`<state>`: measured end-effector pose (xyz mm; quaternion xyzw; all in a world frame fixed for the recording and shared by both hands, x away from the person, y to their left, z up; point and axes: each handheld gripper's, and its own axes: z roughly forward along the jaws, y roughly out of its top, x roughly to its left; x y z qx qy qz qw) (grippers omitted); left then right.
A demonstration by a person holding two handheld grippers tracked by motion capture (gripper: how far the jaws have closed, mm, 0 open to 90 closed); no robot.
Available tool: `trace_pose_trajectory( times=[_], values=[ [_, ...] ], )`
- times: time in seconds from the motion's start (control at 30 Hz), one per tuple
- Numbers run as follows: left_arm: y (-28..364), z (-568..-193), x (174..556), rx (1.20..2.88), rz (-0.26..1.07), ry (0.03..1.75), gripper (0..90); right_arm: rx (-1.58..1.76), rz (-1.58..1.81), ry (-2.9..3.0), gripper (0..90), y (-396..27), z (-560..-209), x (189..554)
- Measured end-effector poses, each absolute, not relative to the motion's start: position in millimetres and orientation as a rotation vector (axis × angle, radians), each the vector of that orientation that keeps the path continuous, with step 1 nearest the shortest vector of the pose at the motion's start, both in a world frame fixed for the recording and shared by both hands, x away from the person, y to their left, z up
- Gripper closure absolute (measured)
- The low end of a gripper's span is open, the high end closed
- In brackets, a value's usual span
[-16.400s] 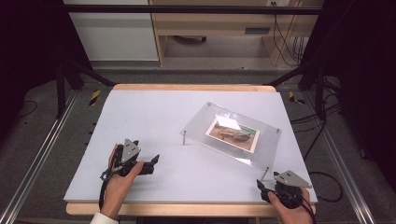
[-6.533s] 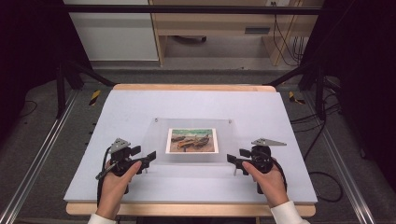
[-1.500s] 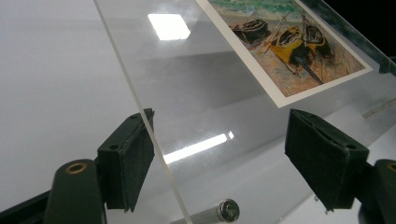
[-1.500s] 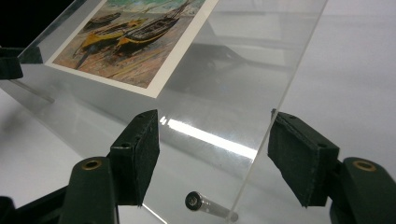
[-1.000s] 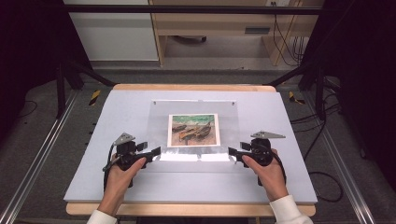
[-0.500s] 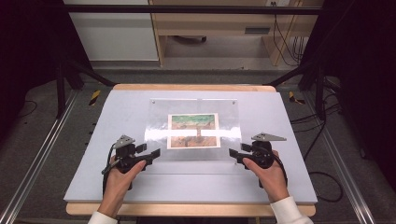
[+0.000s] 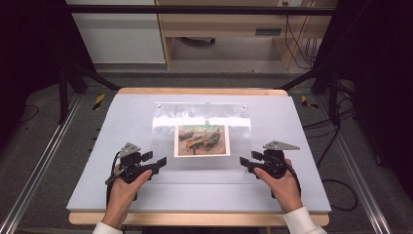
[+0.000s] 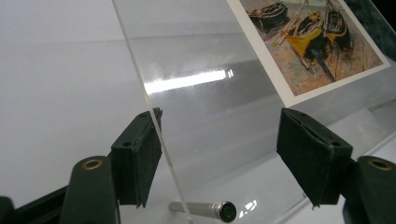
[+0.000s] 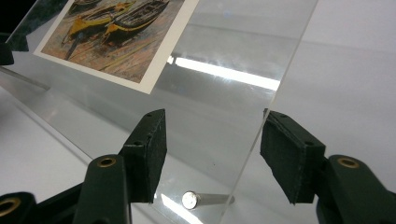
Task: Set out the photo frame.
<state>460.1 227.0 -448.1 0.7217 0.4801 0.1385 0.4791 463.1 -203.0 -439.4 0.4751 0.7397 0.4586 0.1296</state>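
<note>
1. Table (image 7: 122, 126): a pale grey board with a wooden rim. A person's two hands come in from its near edge, each holding a gripper.

2. Clear frame (image 7: 202, 136): a see-through plastic panel at the middle of the table, tilted so that its near edge is low and its far edge is raised. It carries a picture of boats (image 7: 202, 140) at its centre. Small metal pegs mark its corners; one peg (image 8: 201, 210) shows at the lower left corner and another (image 9: 191, 199) at the lower right.

3. Left gripper (image 7: 158, 162): at the frame's near left corner. In the left gripper view the left side edge of the panel (image 8: 149, 116) runs up between the two pads. The left-hand pad (image 8: 140, 158) lies just beside that edge, perhaps brushing it; the right-hand pad (image 8: 310, 161) stands well apart from it, over the clear sheet. The jaws are wide apart and grip nothing.

4. Right gripper (image 7: 246, 163): at the frame's near right corner. In the right gripper view the right side edge of the panel (image 9: 266, 116) passes between the pads, close to the right-hand pad (image 9: 289, 154); whether they touch cannot be told. The other pad (image 9: 149, 149) is clear of the edge. The jaws have just been closing, with the panel's edge between them, but they are not yet clamped on it.
</note>
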Motion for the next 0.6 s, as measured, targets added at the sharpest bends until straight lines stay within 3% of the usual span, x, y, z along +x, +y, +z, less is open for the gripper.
trace_pose_trajectory(
  times=[0.6],
  values=[
    [227.5,-446.1,452.9,1.768,0.359,1.174,34.4,1.366,1.324,2.134,45.9,-203.2,-439.4,452.9]
  ],
)
